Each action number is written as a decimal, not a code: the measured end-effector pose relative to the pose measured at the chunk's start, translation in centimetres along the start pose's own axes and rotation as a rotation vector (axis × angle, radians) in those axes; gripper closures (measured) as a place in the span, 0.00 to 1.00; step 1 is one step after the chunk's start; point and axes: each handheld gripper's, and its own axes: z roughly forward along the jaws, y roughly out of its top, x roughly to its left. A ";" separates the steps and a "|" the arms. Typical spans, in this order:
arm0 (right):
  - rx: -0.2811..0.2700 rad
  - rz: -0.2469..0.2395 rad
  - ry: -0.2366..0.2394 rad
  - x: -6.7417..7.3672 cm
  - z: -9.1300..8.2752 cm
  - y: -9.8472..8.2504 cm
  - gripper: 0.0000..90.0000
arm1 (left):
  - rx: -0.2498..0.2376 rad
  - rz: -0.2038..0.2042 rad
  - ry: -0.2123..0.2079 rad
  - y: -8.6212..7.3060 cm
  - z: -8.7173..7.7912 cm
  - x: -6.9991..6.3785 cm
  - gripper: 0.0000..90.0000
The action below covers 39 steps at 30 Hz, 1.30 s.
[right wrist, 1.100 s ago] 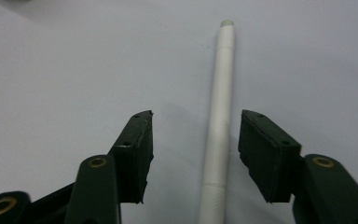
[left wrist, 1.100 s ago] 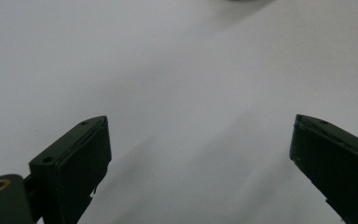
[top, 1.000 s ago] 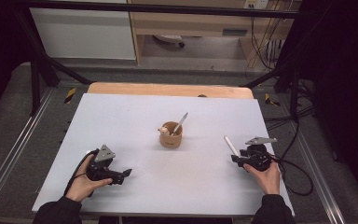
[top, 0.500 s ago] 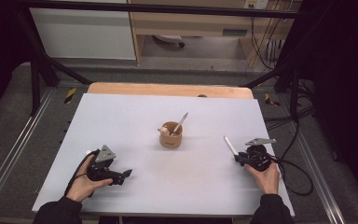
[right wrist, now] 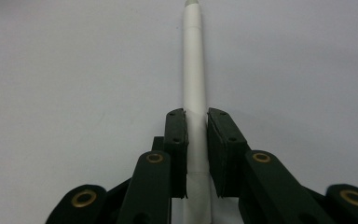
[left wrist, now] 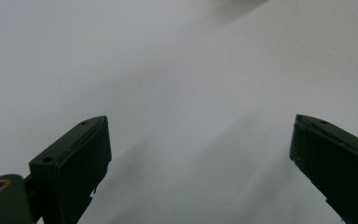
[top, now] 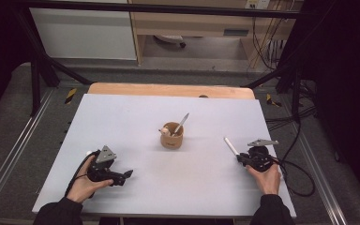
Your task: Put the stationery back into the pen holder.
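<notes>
While its jaws have just been closing, right gripper (right wrist: pixel 196 154) pinching white pen (right wrist: pixel 194 84), left gripper (left wrist: pixel 200 163) spread wide, holding nothing

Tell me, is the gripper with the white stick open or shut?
Shut. The right gripper has just been closing, and its jaws now press both sides of the white stick, which pokes out ahead over the table.

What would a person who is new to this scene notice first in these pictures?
At the centre of the white table stands a small brown wooden cup with a utensil leaning out of it. Near the table's right edge, the right gripper has just closed its black jaws on a slim white pen-like stick, which points ahead along the table. The left gripper rests open at the near left.
</notes>
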 end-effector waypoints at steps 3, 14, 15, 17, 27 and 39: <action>0.001 0.002 -0.005 0.0 0.0 0.1 0.87 | -0.001 0.001 -0.001 0.0 0.0 0.0 0.06; -0.033 -0.028 0.040 0.9 -1.1 0.9 0.88 | -0.010 0.010 -0.015 0.1 -0.2 -0.2 0.06; -0.037 -0.037 0.048 1.1 -1.2 1.0 0.88 | -0.010 0.012 -0.019 0.1 -0.2 -0.2 0.06; -0.035 -0.057 0.075 1.5 -1.5 1.2 0.88 | -0.010 0.013 -0.022 0.2 -0.2 -0.3 0.06; -0.005 -0.160 0.189 3.8 -1.7 2.0 0.88 | -0.001 0.035 -0.034 0.4 -0.1 -0.8 0.05; 0.035 -0.246 0.328 6.7 -1.8 2.7 0.88 | 0.007 0.066 -0.041 0.7 0.0 -1.5 0.05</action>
